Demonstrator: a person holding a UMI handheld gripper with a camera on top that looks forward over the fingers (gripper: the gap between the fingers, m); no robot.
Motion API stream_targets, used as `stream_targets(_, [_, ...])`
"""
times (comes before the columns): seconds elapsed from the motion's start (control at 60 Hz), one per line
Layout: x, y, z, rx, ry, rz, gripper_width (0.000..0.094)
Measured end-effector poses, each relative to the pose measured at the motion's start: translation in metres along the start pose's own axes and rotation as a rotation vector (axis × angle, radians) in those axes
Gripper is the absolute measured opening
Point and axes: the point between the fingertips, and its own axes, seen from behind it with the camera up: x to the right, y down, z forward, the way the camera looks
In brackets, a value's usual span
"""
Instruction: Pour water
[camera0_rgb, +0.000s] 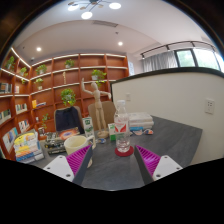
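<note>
A clear glass (123, 143) stands on a red coaster (123, 152) on the grey table (110, 170), just ahead of my fingers and nearer the right one. Right behind it stands a clear plastic bottle (122, 122) with a red label. My gripper (113, 162) is open with only bare table between its fingers. The left pad (79, 160) and right pad (148, 158) are both magenta. The glass lies a short way beyond the fingertips, untouched. I cannot tell whether the glass holds water.
A yellowish bowl (75, 143) and packets (28, 148) lie on the table beyond the left finger. A small bottle (88, 126) stands further back. A white stack (141, 122) rests behind the glass. A white partition (185, 95) runs along the right. Bookshelves (60, 85) fill the back.
</note>
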Motion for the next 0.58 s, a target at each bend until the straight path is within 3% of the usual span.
stream_targets(0.25, [-0.038,0.008,-0.080,0.005,-0.141,-0.056,0.0888])
stream_targets(0.583, [-0.078,0.014,-0.125,0.026,-0.249,-0.160,0.0881])
